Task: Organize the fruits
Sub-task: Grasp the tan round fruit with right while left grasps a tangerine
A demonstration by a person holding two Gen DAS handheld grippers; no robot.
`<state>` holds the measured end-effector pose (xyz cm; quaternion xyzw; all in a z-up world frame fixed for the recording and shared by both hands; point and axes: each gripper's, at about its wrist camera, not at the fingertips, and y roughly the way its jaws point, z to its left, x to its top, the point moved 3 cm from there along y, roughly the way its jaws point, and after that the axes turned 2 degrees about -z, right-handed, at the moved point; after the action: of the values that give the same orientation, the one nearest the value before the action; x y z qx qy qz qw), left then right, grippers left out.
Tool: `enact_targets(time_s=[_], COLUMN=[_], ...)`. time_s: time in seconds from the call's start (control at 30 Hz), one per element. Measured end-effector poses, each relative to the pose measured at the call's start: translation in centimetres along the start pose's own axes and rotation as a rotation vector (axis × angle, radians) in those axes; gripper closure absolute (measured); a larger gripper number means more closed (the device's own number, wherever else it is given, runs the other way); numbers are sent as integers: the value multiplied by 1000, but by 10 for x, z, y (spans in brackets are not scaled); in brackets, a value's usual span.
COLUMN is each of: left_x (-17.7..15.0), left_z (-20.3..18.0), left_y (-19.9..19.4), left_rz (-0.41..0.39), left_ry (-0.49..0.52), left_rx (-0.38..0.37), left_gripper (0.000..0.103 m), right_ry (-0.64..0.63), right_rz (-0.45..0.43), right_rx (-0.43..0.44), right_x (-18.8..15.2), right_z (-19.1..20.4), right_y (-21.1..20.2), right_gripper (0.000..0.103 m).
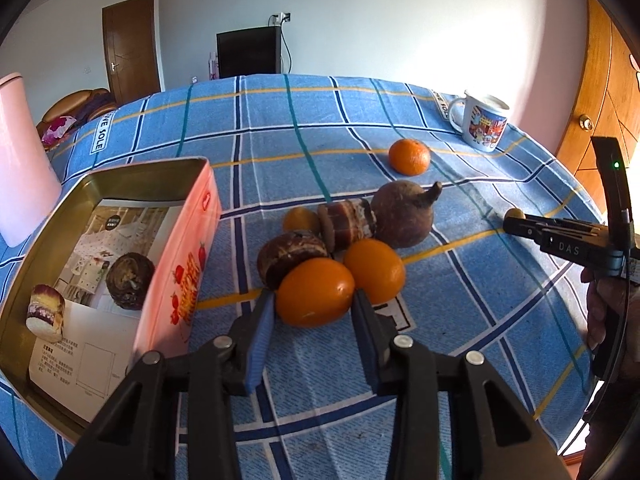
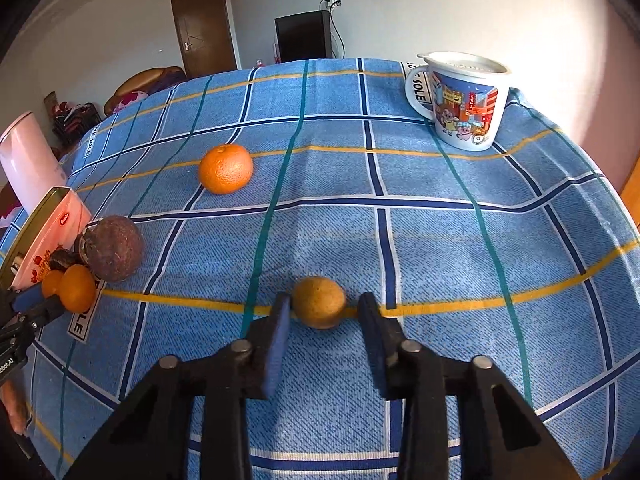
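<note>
My left gripper (image 1: pixel 314 304) stands around an orange fruit (image 1: pixel 315 292) at the front of a fruit pile; both pads touch its sides as it rests on the cloth. Behind it lie a second orange fruit (image 1: pixel 374 270), a brown root (image 1: pixel 404 214) and dark sliced pieces (image 1: pixel 346 224). A mandarin (image 1: pixel 410 156) lies apart, further back. An open pink tin (image 1: pixel 176 264) at left holds two pieces (image 1: pixel 130 274). My right gripper (image 2: pixel 324 310) is open around a small tan fruit (image 2: pixel 319 301) on the cloth; its left pad is close, its right pad apart.
A printed mug (image 2: pixel 464 100) stands at the table's far right edge. A pink cylinder (image 2: pixel 28 164) stands behind the tin at left. The table has a blue checked cloth (image 2: pixel 440 240). A wooden door (image 1: pixel 608 92) is at right.
</note>
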<state>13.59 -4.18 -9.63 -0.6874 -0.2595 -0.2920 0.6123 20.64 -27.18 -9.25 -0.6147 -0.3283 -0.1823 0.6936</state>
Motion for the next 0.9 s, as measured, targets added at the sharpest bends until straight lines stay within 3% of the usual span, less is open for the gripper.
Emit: enact_targets(time_s=[0.3, 0.57, 0.9], left_x=[-4, -2, -2], left_z=[-2, -8, -12], left_y=[-8, -22, -35], left_rz=[-53, -138, -221], left_ry=[-14, 11, 33], left_rx=[-24, 24, 68], left_gripper=[63, 63, 63], right_ry=[-25, -59, -66], right_rz=[-120, -238, -316], right_rx=[22, 38, 53], right_x=[1, 1, 1], right_z=[7, 14, 16], right_y=[-25, -46, -61], right_gripper=[74, 74, 74])
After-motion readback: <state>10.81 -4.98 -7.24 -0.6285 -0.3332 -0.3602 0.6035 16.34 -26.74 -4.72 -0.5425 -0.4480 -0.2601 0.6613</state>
